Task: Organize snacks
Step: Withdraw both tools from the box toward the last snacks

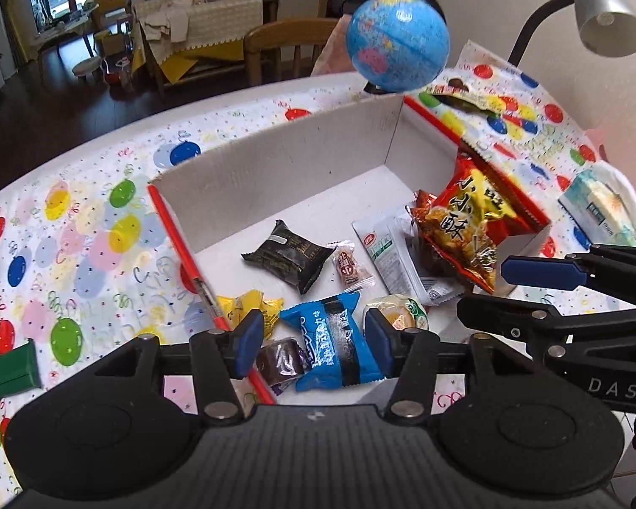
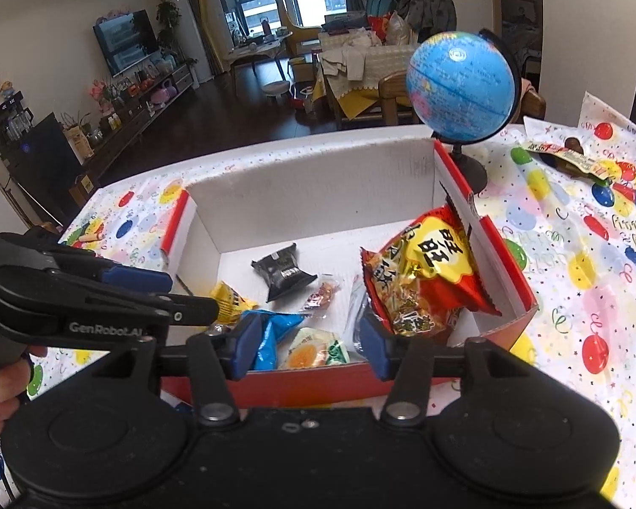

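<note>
A cardboard box (image 1: 275,157) (image 2: 318,195), white inside and red outside, holds several snacks. Among them are a blue packet (image 1: 330,339) (image 2: 271,339), a black packet (image 1: 292,254) (image 2: 282,273), a yellow one (image 1: 246,303), a round egg-yolk snack (image 1: 403,314) (image 2: 313,350) and a red-gold bag (image 1: 466,220) (image 2: 428,280) leaning on the right wall. My left gripper (image 1: 313,339) (image 2: 191,295) hovers open over the blue packet, its pads clear of it. My right gripper (image 2: 311,348) (image 1: 487,292) stands open above the box's near edge, beside the red-gold bag, holding nothing.
A globe (image 1: 396,42) (image 2: 458,85) stands behind the box's far right corner. On the balloon tablecloth lie a green packet (image 1: 10,371) at the left, a tissue pack (image 1: 602,208) at the right and a flat snack packet (image 2: 572,157) at the back. A desk lamp (image 1: 606,12) hangs overhead.
</note>
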Demonstrator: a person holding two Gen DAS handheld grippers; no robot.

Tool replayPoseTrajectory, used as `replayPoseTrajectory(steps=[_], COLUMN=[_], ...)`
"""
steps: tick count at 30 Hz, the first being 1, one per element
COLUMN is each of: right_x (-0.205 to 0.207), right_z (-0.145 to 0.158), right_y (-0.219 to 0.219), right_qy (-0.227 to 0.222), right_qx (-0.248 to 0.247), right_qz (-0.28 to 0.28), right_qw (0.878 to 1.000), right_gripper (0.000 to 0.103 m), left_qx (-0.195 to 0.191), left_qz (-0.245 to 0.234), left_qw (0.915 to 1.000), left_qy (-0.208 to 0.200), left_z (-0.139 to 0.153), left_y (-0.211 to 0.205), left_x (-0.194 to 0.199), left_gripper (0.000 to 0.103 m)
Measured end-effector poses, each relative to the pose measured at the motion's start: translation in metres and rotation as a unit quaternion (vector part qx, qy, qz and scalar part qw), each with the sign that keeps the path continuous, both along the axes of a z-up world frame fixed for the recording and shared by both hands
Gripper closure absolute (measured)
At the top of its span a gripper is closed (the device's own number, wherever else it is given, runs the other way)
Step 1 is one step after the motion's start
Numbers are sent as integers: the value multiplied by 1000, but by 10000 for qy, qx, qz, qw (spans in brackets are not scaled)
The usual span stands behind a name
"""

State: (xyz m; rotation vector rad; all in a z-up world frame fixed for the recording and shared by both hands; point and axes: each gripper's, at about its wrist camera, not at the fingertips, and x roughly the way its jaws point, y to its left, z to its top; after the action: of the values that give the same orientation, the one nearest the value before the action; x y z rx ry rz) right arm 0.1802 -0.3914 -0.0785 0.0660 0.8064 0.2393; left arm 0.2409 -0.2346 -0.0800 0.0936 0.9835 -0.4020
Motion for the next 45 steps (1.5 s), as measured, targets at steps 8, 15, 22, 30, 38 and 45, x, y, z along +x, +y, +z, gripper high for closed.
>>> replayPoseTrajectory(steps=[8,15,22,30,38,45], right_x=[-20,-40,-55,-68,-82,-90], right_z=[16,30,40,44,43,40], right_y=[20,49,84,136,191,234], right_qy=[-192,-355,-479,-579,-634,-616], right_qx=[-3,67,140,205,339,297], right_qz=[-25,-36,-2,89,371,530], right_qw=[9998,9993,9988,9981,9967,9963], right_gripper=[39,29,20,10,1,0], left_qx=[-133,-228,-292,-335,-365,-303], left_qz=[44,110,174,365,643,1021], left_qw=[9996,9987,9978,9967,9946,9918], left_qy=[-242,-440,-573,-636,-723,-712], left_z=[22,40,54,60,61,56], left_y=[30,66,109,169,231,280], left_x=[-24,-46,-69,-91,-113,-125], left_gripper=[45,41,38,31,23,23])
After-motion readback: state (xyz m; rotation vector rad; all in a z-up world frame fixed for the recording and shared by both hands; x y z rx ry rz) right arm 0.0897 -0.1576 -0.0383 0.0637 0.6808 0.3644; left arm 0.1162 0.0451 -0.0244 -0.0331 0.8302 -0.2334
